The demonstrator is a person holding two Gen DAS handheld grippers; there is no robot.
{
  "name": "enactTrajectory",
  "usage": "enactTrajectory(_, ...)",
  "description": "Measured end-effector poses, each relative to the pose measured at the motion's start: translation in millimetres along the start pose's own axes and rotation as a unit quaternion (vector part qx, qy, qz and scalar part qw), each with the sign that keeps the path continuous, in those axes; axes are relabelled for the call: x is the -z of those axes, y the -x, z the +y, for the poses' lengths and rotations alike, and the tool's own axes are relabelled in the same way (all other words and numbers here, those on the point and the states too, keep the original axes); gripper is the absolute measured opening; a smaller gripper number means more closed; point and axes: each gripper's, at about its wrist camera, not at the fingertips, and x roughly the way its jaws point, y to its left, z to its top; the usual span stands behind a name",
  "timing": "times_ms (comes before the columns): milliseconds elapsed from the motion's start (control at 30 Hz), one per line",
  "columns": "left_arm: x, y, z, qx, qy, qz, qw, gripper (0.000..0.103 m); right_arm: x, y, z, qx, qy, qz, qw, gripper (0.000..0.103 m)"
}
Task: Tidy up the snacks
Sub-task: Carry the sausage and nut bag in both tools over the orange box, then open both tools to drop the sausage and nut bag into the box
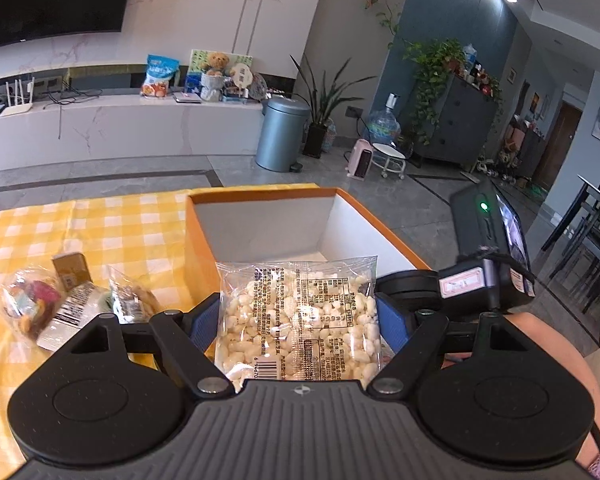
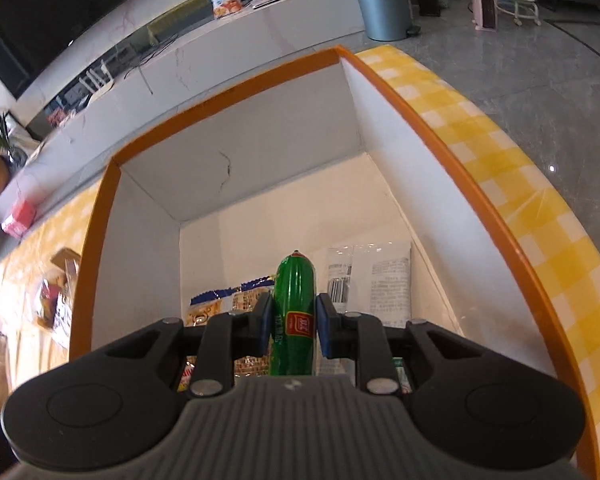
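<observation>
My left gripper (image 1: 298, 314) is shut on a clear packet of white puffed snacks (image 1: 300, 320), held at the near left corner of the orange-rimmed white box (image 1: 260, 194). My right gripper (image 2: 294, 326) is shut on a green sausage stick (image 2: 294, 312) with a red label, held inside the same box (image 2: 228, 92), above the packets on its floor: a yellow-and-blue packet (image 2: 220, 304) and a white packet (image 2: 380, 280). The right gripper's body also shows in the left wrist view (image 1: 488, 240), over the box's right side.
The box stands on a yellow checked tablecloth (image 1: 100, 220). Loose snacks lie left of it: a clear bag of colourful sweets (image 1: 30, 304), a small brown box (image 1: 70, 270) and a clear packet (image 1: 130, 296). Beyond are a grey floor, a bin (image 1: 282, 134) and a TV bench.
</observation>
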Motion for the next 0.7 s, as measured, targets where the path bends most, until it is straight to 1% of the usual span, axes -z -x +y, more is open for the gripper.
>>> enactTrajectory(100, 1.7, -1.2, -7.9, -0.005, -0.015, 0.003, 0.9999, 0.092, 1.0, 3.0, 1.1, 0.015, 0.003, -0.01, 1.0, 0.025)
enactTrajectory(167, -1.1, -2.7, -14.0, -0.01, -0.031, 0.004, 0.9995, 0.092, 2.1, 8.7, -0.1, 0.016, -0.001, -0.026, 1.0, 0.044)
enactTrajectory(300, -14.7, -15.6, -23.4, -0.033, -0.063, -0.004, 0.9975, 0.092, 7.2, 31.5, -2.8, 0.017, -0.007, -0.078, 0.997, 0.047)
enactTrajectory(367, -22.9, -30.3, -26.0, -0.054, -0.071, 0.001, 0.996, 0.092, 13.6, 48.8, -6.2, 0.025, -0.007, -0.117, 0.993, 0.055)
enactTrajectory(467, -31.8, -57.8, -25.6, -0.071, -0.065, 0.022, 0.9951, 0.092, 19.3, 68.6, -18.4, 0.028, -0.022, -0.159, 0.987, 0.057)
enactTrajectory(533, -34.2, -77.4, -23.9, -0.077, -0.058, 0.046, 0.9942, 0.092, 18.0, 76.7, -29.1, 0.023, -0.051, -0.182, 0.982, 0.057)
enactTrajectory(567, -35.0, -86.1, -23.1, -0.08, -0.053, 0.057, 0.9938, 0.092, 17.9, 79.1, -34.9, 0.013, -0.069, -0.19, 0.979, 0.057)
enactTrajectory(633, -36.1, -99.5, -20.0, -0.08, -0.032, 0.073, 0.9936, 0.092, 16.2, 80.1, -41.6, -0.015, -0.101, -0.194, 0.976, 0.057)
enactTrajectory(700, -36.6, -110.8, -15.4, -0.071, -0.008, 0.089, 0.9934, 0.092, 15.1, 80.5, -42.5, -0.024, -0.113, -0.195, 0.974, 0.057)
